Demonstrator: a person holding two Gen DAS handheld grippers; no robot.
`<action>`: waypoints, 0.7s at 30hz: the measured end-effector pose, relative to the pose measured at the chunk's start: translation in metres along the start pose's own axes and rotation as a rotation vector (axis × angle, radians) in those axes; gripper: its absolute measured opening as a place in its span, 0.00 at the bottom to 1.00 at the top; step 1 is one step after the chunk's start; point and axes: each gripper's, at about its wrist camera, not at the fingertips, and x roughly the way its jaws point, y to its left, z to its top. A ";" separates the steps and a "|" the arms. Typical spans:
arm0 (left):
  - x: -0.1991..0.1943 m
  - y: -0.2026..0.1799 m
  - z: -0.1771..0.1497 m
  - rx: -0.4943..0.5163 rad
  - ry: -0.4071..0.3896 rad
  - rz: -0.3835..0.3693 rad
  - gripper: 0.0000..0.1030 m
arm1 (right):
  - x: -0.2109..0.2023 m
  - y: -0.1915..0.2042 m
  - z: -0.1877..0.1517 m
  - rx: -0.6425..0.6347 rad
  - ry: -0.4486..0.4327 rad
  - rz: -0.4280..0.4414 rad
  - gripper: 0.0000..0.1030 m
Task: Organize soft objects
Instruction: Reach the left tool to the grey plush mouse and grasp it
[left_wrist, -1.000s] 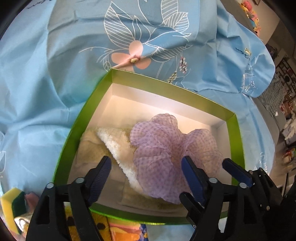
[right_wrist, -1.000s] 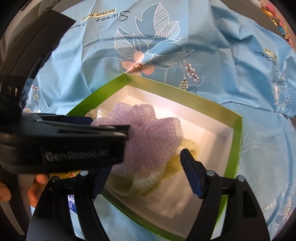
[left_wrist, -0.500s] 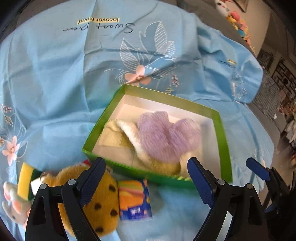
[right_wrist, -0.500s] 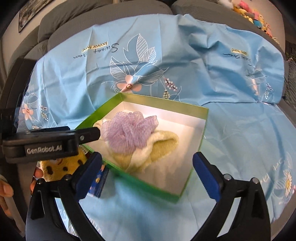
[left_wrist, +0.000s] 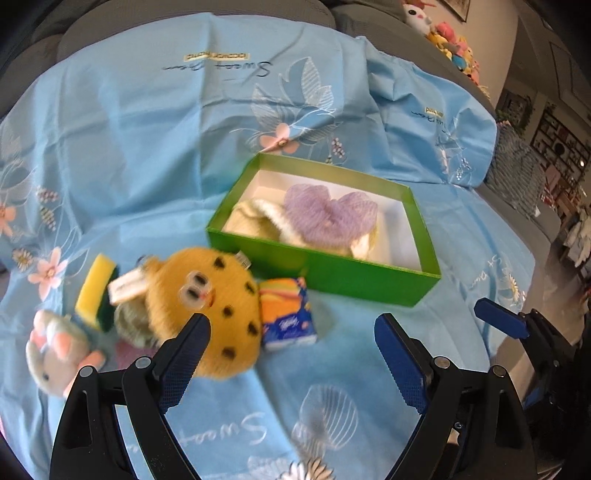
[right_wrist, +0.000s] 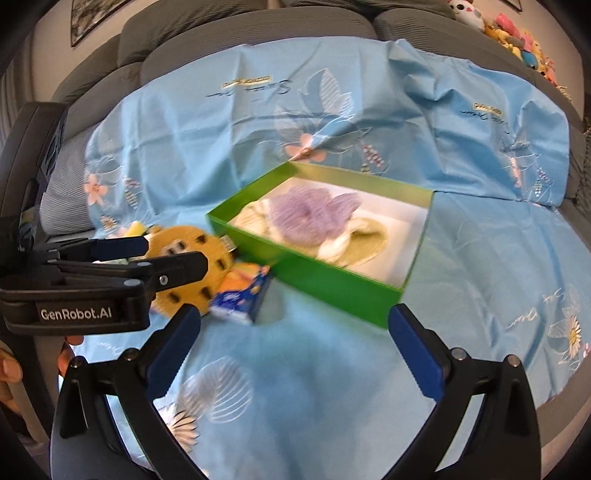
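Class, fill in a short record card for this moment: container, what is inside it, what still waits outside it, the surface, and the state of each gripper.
container: green box, open top
inside: purple mesh scrunchie on a cream fleece cloth
outside, beside box: tissue pack, spotted yellow plush, yellow sponge, grey plush
surface: blue floral sheet
left gripper: open, empty
right gripper: open, empty
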 end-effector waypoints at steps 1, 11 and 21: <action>-0.004 0.004 -0.004 -0.005 -0.005 0.004 0.88 | -0.001 0.006 -0.003 -0.009 0.003 0.009 0.99; -0.020 0.057 -0.046 -0.091 0.011 -0.017 0.88 | 0.006 0.054 -0.029 -0.071 0.036 0.079 0.99; -0.028 0.122 -0.081 -0.199 -0.003 0.047 0.88 | 0.034 0.089 -0.046 -0.111 0.115 0.184 0.99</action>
